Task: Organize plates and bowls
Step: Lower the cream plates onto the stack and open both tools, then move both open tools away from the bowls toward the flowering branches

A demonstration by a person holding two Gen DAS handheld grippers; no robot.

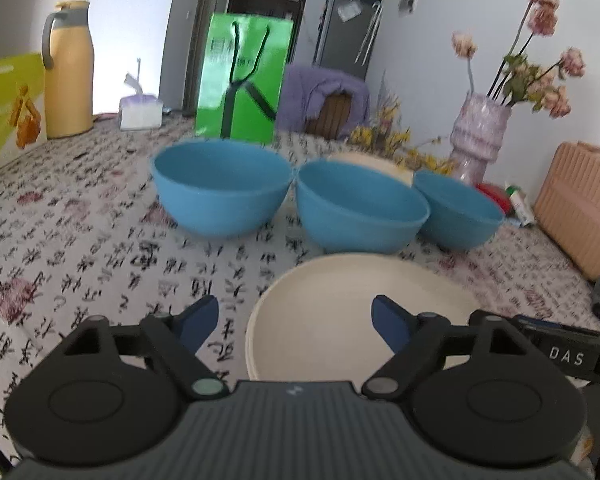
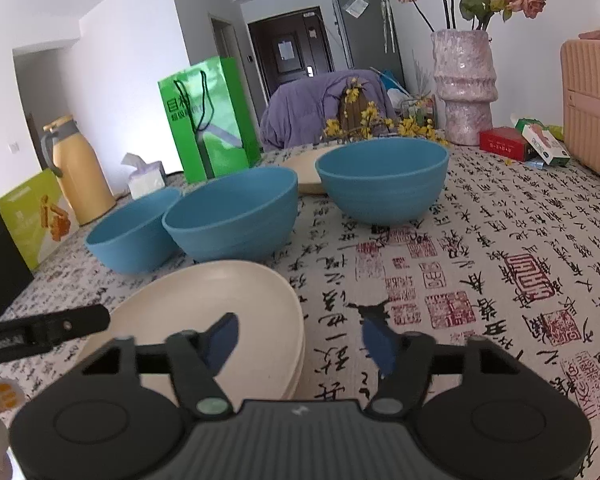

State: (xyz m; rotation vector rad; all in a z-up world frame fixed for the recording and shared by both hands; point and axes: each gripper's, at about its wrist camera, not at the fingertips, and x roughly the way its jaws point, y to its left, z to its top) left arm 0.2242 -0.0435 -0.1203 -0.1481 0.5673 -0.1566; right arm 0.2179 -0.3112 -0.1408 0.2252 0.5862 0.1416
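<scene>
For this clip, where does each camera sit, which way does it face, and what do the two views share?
Left wrist: on the left hand-held gripper, open, looking across the table; cream plates under its right finger, right gripper's bar at the right edge.
Right wrist: on the right hand-held gripper, open, looking the same way; plates at its left finger, a gloved hand in the lower-left corner.
Shared: three blue bowls, green bag, vase.
</scene>
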